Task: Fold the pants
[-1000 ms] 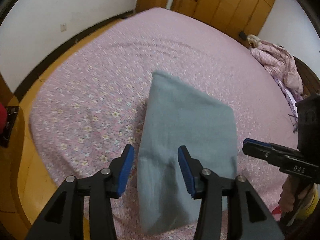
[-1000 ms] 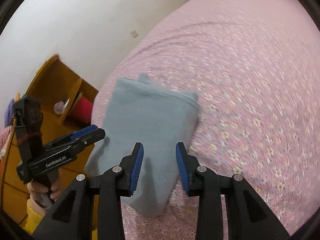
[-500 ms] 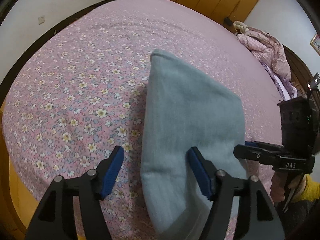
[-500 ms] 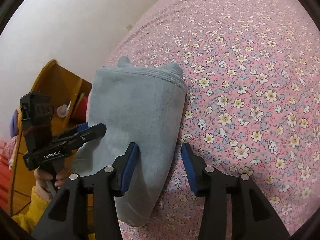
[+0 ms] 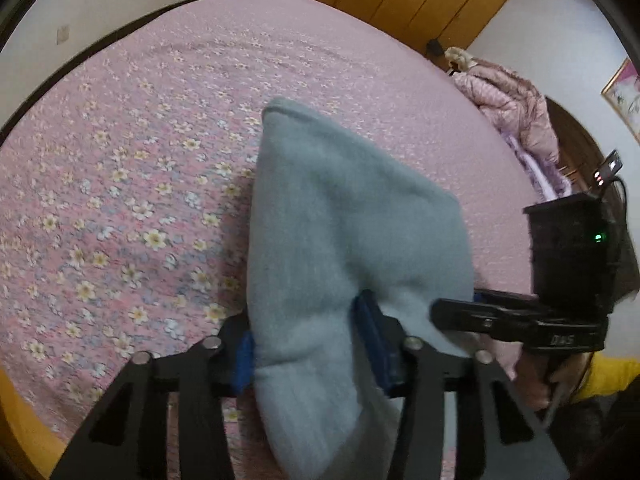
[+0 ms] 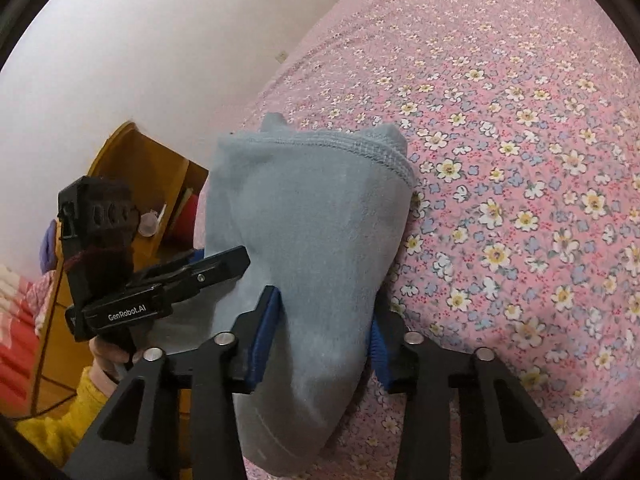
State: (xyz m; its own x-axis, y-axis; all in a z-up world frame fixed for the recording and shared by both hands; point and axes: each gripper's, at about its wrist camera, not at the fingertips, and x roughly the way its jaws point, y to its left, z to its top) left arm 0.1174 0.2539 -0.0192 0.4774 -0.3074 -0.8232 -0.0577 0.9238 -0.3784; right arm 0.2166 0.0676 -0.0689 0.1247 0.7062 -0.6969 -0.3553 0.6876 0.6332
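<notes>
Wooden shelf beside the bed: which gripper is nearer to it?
Left. The left gripper grips the pants on the side facing the wooden shelf; the right gripper grips them farther over the bed.

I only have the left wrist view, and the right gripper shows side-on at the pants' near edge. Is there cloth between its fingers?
Observer: Yes. In the right wrist view the right gripper straddles the pants, and cloth fills the gap between its blue pads. I can't tell if it's pinched tight.
Operator: What does the far edge look like?
Observer: A stitched hem runs across it, with two corners of a lower layer poking out beyond it.
Operator: Anything beside the bed on the left gripper's side?
Observer: A wooden shelf against the wall.
</notes>
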